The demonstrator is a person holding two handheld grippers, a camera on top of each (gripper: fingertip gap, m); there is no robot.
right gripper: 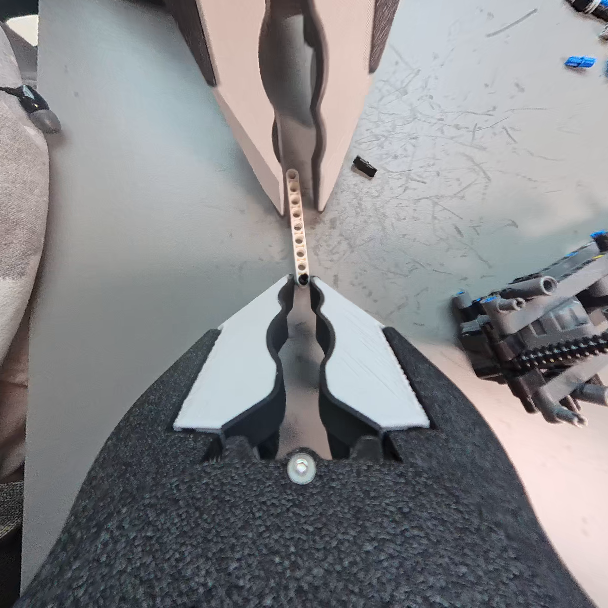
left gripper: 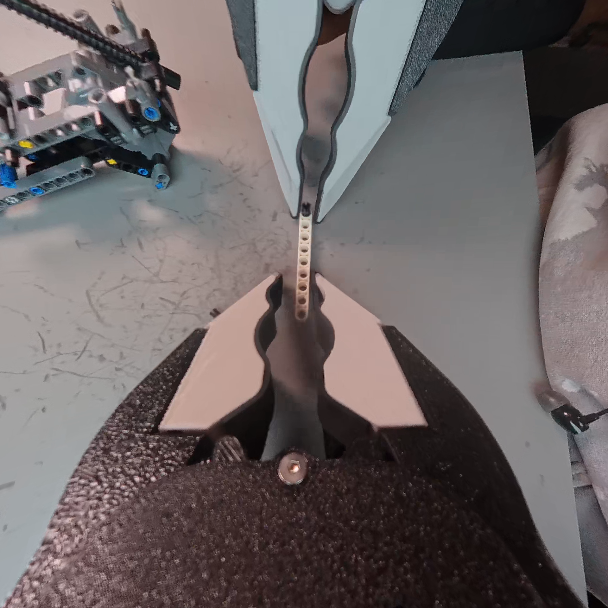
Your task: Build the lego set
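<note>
Left wrist view shows the left gripper (left gripper: pixel 297 274) with its pinkish fingers (left gripper: pixel 230 368) set around the near end of a white holed beam (left gripper: pixel 303 263); a narrow gap shows on either side of the beam, so I cannot tell whether the jaws actually press on it. The beam is the reference for everything here. At its far end the right gripper (left gripper: pixel 306 217), with white fingers (left gripper: pixel 279 131), has its tips closed tight against the beam, and a small black pin (left gripper: pixel 306 208) sits at that end between the tips. The beam is held above a scratched grey table (left gripper: pixel 115 296) (whether it touches the surface cannot be told). Well apart from the beam, to its left in this view, stands the partly built grey and black lego model (left gripper: pixel 88 125) with blue and yellow pins and a black toothed strip across its top. In the right wrist view the right gripper (right gripper: pixel 302 279) clamps the beam's near end (right gripper: pixel 297 230), the left gripper (right gripper: pixel 297 210) brackets the far end, a loose black piece (right gripper: pixel 364 166) lies just right of the beam, and the model (right gripper: pixel 539 342) sits well off to the right. Blue pieces (right gripper: pixel 580 62) lie far beyond it.
</note>
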